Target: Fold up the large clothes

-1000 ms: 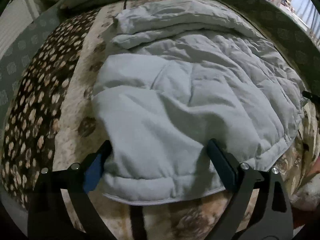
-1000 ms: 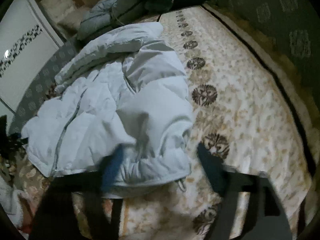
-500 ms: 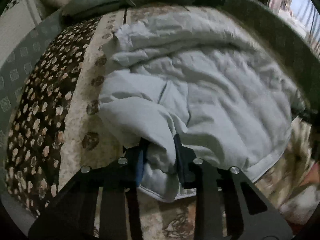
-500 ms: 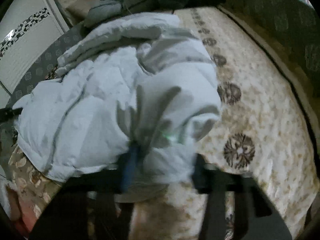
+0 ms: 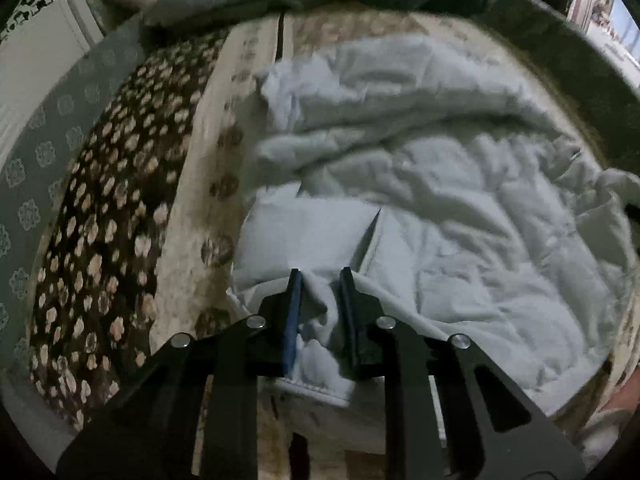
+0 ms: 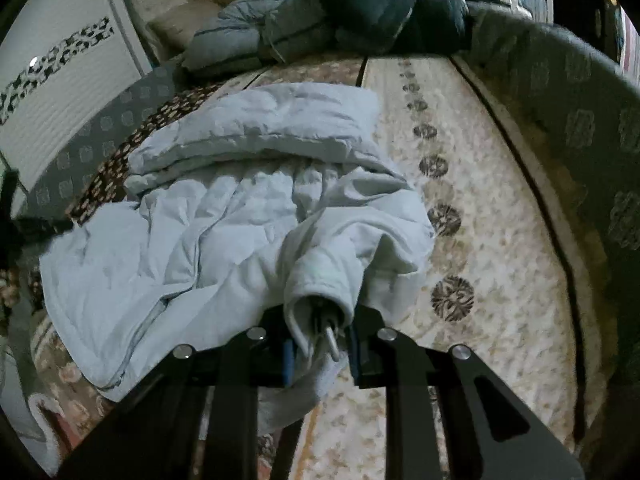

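A pale blue padded jacket (image 5: pixel 440 200) lies spread on a patterned bed cover; it also shows in the right wrist view (image 6: pixel 224 216). My left gripper (image 5: pixel 322 276) is shut on the jacket's near hem at its left corner. My right gripper (image 6: pixel 320 312) is shut on a bunched fold of the hem at the jacket's right corner, with a metal zip pull (image 6: pixel 332 340) hanging between the fingers. Both corners are lifted slightly off the bed. The jacket's far end is folded over.
The bed cover (image 6: pixel 500 240) is beige with dark round motifs and a brown spotted band (image 5: pixel 104 240) on the left. Folded grey and dark quilts (image 6: pixel 320 28) lie at the head. A white cabinet (image 6: pixel 60 92) stands at the left.
Both grippers went from open around the jacket's near hem to shut on it. The hem corners are now bunched and raised, and both grippers have moved forward over the jacket.
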### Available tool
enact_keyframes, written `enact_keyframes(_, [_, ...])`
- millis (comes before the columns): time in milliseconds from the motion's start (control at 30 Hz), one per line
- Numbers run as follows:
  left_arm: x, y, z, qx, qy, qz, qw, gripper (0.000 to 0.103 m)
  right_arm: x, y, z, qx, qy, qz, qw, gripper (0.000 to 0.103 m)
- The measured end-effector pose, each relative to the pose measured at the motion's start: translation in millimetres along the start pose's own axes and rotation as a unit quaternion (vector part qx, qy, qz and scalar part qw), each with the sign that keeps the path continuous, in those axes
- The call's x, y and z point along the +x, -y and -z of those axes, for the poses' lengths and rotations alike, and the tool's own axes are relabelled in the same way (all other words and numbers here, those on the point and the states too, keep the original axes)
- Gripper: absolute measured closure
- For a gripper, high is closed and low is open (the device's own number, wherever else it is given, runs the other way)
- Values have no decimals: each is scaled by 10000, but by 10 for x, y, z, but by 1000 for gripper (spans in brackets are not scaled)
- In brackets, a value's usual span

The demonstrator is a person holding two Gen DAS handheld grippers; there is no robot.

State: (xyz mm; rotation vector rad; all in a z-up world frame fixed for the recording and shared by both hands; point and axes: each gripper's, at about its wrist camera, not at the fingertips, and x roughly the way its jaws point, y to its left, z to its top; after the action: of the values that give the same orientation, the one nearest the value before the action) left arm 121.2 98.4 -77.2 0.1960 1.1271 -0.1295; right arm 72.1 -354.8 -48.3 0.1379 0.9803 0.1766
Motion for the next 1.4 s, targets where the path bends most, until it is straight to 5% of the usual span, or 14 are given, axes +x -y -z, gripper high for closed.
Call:
enact_keyframes(233, [9, -8, -78, -33, -20, 229, 9997, 89, 13, -88, -231, -48, 100, -36, 9999, 83])
enact_keyframes(367, [-48, -144, -130, -260, 7, 448, 9987, 101, -13, -170, -417, -112, 261, -4, 9996, 83])
enact_keyframes(500, [-82, -170, -97, -22, -99, 412, 9991, 99, -12, -199, -423, -131, 299, 12, 9995, 83])
enact_keyframes(533, [-81, -164, -39, 72, -103, 264, 9996, 93, -20, -215, -429, -125, 296, 33, 9995, 83])
enact_keyframes(633, [-82, -242, 181, 46, -129, 106, 9998, 23, -41, -196, -282, -100, 291, 60, 9995, 82])
enact_keyframes(767, [38, -379, 505, -207, -316, 426, 9984, 12, -91, -49, -64, 145, 319, 44, 9994, 82])
enact_keyframes(867, [123, -418, 751, -299, -419, 714, 9961, 11, -137, 10, 55, 249, 311, 62, 9992, 80])
enact_keyframes(1000, [36, -251, 920, -70, -384, 1561, 9870, 16, -141, 21, 175, 232, 265, 164, 9992, 78])
enact_keyframes(1133, [41, 205, 841, 883, -339, 668, 9933, 30, -146, 51, 213, 331, 305, 168, 9988, 77])
enact_keyframes(1267, [93, 6, 544, 206, -351, 774, 9962, 55, -110, 28, 194, 205, 167, 285, 9992, 77])
enact_keyframes(1400, [199, -198, 365, -405, -765, 1143, 9897, 70, -13, 74, 126, 214, -242, 227, 9992, 74])
